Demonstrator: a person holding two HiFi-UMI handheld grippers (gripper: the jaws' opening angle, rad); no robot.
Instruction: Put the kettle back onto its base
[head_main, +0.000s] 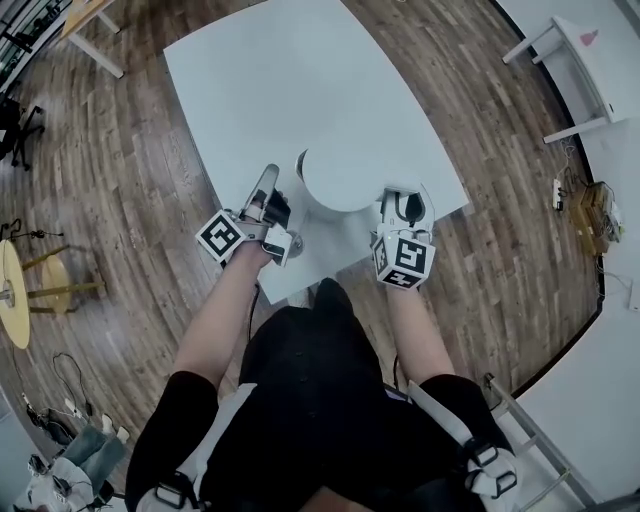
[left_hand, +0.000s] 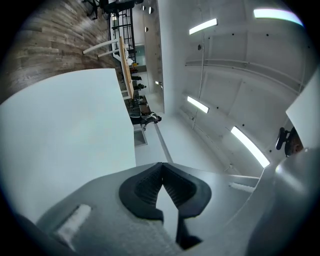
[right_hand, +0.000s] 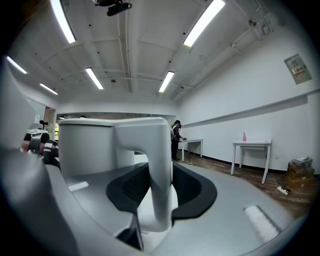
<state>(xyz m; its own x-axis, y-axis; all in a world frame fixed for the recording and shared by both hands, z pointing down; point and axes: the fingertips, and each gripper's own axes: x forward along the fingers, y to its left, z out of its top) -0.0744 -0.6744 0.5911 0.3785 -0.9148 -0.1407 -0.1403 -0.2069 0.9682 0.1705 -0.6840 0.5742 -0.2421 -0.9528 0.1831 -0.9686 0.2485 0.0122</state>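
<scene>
The white kettle (head_main: 340, 180) shows as a round cylinder near the front edge of the white table (head_main: 260, 80). My right gripper (head_main: 396, 202) is on its right side, shut on the kettle's handle (right_hand: 157, 170), which runs upright between the two dark pads. The kettle body (right_hand: 85, 145) fills the left of the right gripper view. My left gripper (head_main: 269, 180) hangs just left of the kettle, shut with nothing in it, its pads (left_hand: 150, 187) meeting at the tips. No base shows apart from the kettle.
A white side table (head_main: 585, 50) stands at the back right, with a power strip and box (head_main: 590, 210) on the wooden floor. A round yellow stool (head_main: 20, 290) is at the left. A person (right_hand: 176, 137) stands far off beside another table (right_hand: 252, 145).
</scene>
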